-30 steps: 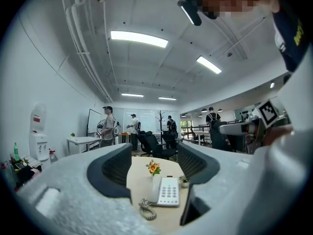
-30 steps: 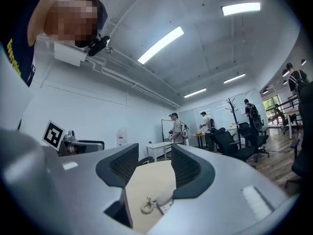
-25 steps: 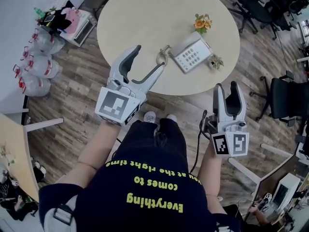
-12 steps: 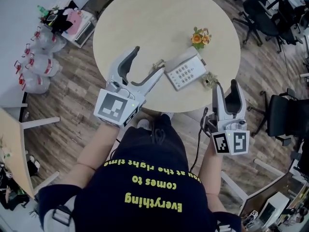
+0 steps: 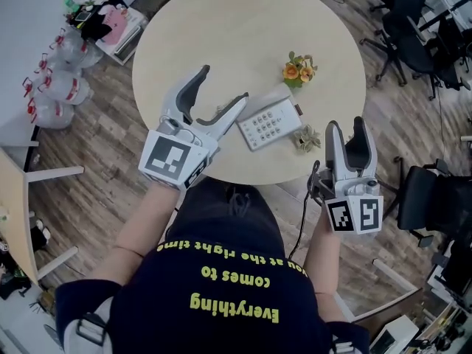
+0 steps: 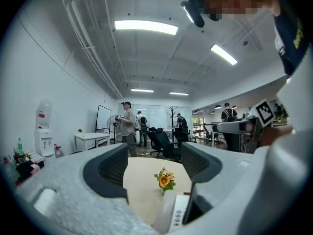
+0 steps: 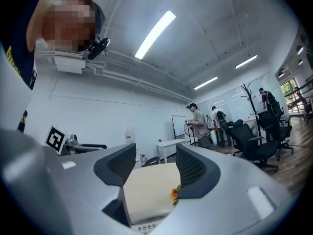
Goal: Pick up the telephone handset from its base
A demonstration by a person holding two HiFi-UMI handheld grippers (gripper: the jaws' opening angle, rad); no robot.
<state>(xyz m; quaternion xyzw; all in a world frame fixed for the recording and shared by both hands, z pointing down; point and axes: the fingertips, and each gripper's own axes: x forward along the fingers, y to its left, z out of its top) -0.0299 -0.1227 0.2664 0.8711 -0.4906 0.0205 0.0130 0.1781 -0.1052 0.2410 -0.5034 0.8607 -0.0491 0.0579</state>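
Left hand: forearm stretched forward, left gripper (image 5: 225, 83) level above the round table (image 5: 221, 28); jaws wide, just opened further, holding nothing.
Right hand: right gripper (image 5: 345, 122) level by the table's near rim; jaws apart, just opening, empty.
Handset (image 6: 165, 213): on its base, untouched, just beyond the left gripper's tips.
Count: two grippers, one telephone (image 5: 271, 124), one orange posy (image 5: 298, 68), one small sprig (image 5: 307, 139).

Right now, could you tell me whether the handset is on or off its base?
On: handset lies on the base, beside the keypad.
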